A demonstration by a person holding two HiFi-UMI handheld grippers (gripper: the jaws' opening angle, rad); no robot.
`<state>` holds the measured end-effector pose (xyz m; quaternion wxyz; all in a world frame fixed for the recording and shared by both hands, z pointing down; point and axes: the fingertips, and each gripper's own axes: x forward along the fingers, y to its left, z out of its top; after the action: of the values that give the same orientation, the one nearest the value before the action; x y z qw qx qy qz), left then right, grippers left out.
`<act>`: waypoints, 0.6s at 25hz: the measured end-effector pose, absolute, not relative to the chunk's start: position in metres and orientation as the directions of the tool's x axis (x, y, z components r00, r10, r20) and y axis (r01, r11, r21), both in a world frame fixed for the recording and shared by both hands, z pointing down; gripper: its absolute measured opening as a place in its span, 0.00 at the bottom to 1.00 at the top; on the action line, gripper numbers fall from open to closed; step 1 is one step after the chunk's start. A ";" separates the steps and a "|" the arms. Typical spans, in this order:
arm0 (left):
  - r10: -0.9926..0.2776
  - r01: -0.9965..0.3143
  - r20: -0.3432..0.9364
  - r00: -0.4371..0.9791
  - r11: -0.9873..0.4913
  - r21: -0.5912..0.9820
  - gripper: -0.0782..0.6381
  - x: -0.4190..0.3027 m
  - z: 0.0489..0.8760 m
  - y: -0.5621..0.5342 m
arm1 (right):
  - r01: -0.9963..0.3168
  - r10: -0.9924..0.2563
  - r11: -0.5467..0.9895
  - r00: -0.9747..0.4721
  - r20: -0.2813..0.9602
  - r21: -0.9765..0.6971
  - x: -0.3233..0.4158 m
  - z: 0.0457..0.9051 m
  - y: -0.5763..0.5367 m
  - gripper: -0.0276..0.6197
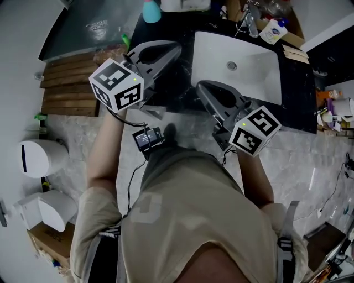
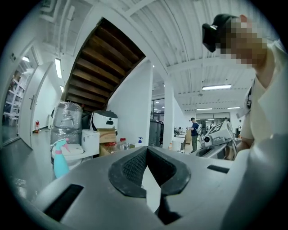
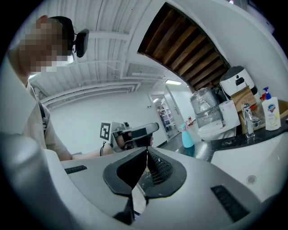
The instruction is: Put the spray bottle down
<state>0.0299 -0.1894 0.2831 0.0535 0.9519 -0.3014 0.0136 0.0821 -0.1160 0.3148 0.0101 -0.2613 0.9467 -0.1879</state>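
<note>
Head view looks down past the person's torso onto a dark bench (image 1: pixel 177 33) with a white sink (image 1: pixel 249 77) set into its right part. The sink takes most of the room on that side, so the free standing space lies along the back and to the left.

Both tools are held level over the near edge of the bench, well apart from everything on it. The left gripper (image 1: pixel 168 52) has its jaws fully together, and its own view (image 2: pixel 147 152) shows nothing between the pads. The right gripper (image 1: pixel 207 91) is likewise closed and empty in its own view (image 3: pixel 147 152), where the two pads meet at the tip. With nothing to carry, there is no reason for either to be spread.

The spray bottle (image 1: pixel 151 11) stands upright on its base at the back of the bench, left of the sink and far from both grippers. It shows as a teal bottle with a pink trigger in the left gripper view (image 2: pixel 60 159) and beside a wrapped appliance in the right gripper view (image 3: pixel 187 137). Set there, it is clear of the basin's rim and unlikely to tip in. The task looks done.

A faucet (image 1: pixel 251 22) and a soap bottle (image 1: pixel 272 30) sit behind the sink, within reach of the basin.
</note>
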 end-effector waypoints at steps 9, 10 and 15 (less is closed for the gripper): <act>-0.603 -0.600 0.027 0.797 -0.788 0.137 0.12 0.039 0.269 -0.158 | -0.442 -0.451 0.834 -0.891 0.056 -0.331 0.088 0.306 -0.087 0.08; -0.605 -0.602 0.023 0.796 -0.787 0.137 0.12 0.041 0.267 -0.153 | -0.439 -0.448 0.836 -0.893 0.053 -0.328 0.090 0.306 -0.083 0.08; -0.634 -0.629 0.015 0.773 -0.763 0.153 0.12 0.047 0.264 -0.131 | -0.423 -0.431 0.847 -0.901 0.051 -0.322 0.097 0.306 -0.064 0.08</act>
<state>0.0468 -0.1309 0.2637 0.0745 0.9386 -0.3363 -0.0190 0.0970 -0.0642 0.3064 0.0118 -0.2221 0.9609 -0.1650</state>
